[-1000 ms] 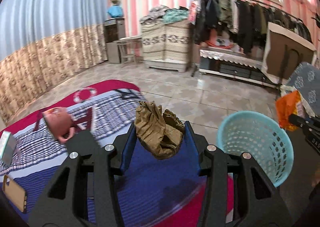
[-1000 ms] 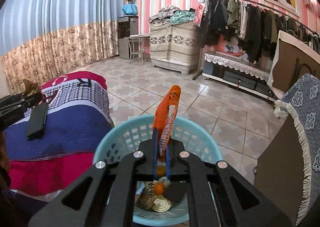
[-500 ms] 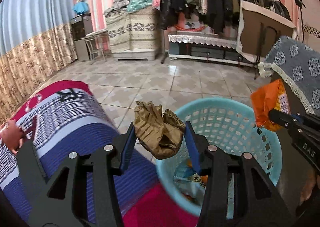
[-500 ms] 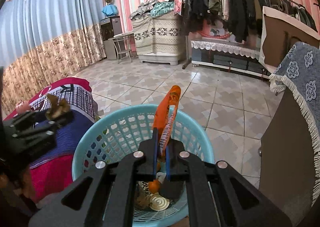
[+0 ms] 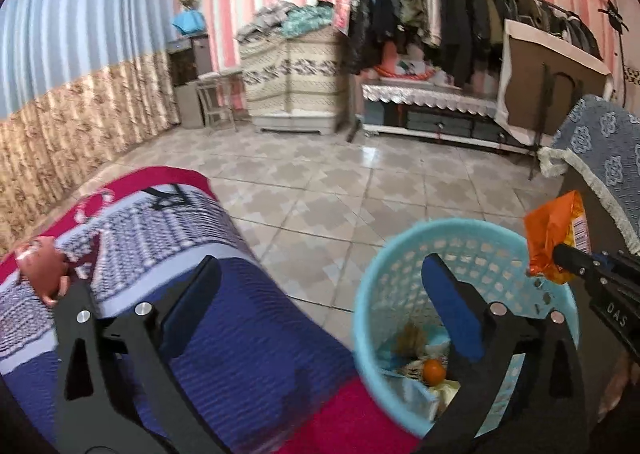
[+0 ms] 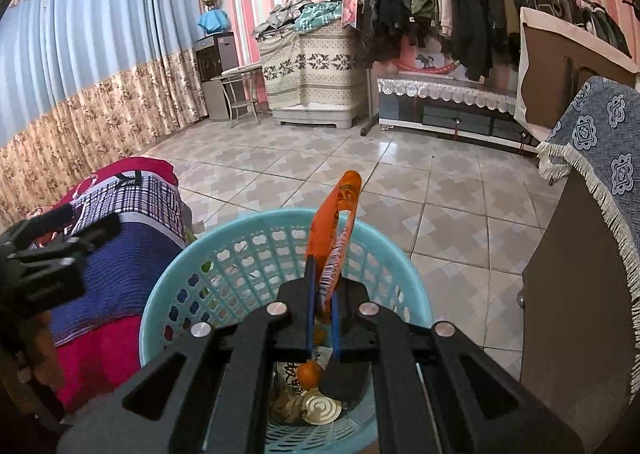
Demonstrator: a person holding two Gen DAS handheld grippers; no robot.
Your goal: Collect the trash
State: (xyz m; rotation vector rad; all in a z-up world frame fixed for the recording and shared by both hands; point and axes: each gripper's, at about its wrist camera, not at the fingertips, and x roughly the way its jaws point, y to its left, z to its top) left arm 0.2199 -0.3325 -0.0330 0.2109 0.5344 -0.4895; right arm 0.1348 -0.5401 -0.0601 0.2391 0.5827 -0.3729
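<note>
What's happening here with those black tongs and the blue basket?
A person is collecting trash with a two-finger gripper in each hand. The left gripper is opening beside the light blue basket, with nothing between its jaws. The right gripper is shut on an orange wrapper above the basket, not yet dropped. Trash, including an orange, lies at the bottom.
</note>
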